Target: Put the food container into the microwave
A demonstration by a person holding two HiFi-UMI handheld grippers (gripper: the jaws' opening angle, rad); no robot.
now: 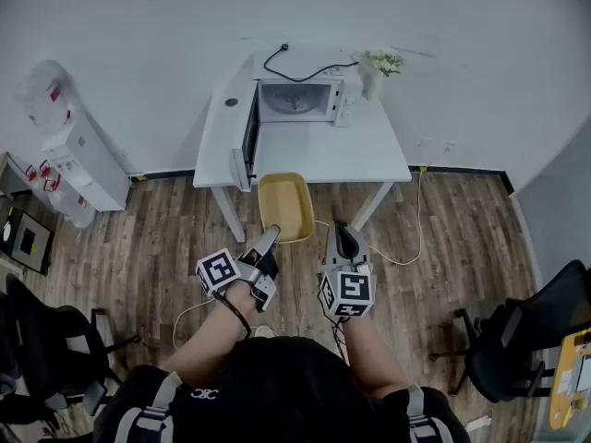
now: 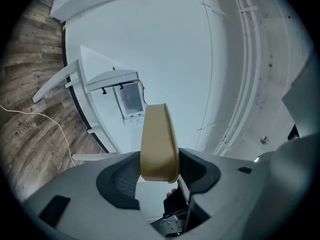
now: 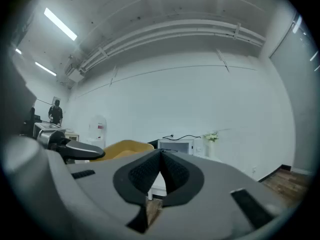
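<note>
A tan food container (image 1: 284, 206) hangs in the air in front of the white table (image 1: 369, 150), held by its near rim in my left gripper (image 1: 269, 239). In the left gripper view the container (image 2: 159, 143) stands edge-on, pinched between the two dark pads. The white microwave (image 1: 297, 100) sits on the table with its door (image 1: 249, 137) swung open to the left. My right gripper (image 1: 345, 238) is beside the container, shut with its pads (image 3: 172, 174) pressed together and nothing between them. The right gripper view shows the container (image 3: 127, 148) to its left and the microwave (image 3: 176, 146) ahead.
A vase of flowers (image 1: 377, 70) stands right of the microwave, and a black cord (image 1: 291, 69) runs behind it. A water dispenser (image 1: 78, 155) stands at the left wall. Office chairs (image 1: 522, 335) flank me on the wooden floor. A white cable (image 1: 406, 238) trails under the table.
</note>
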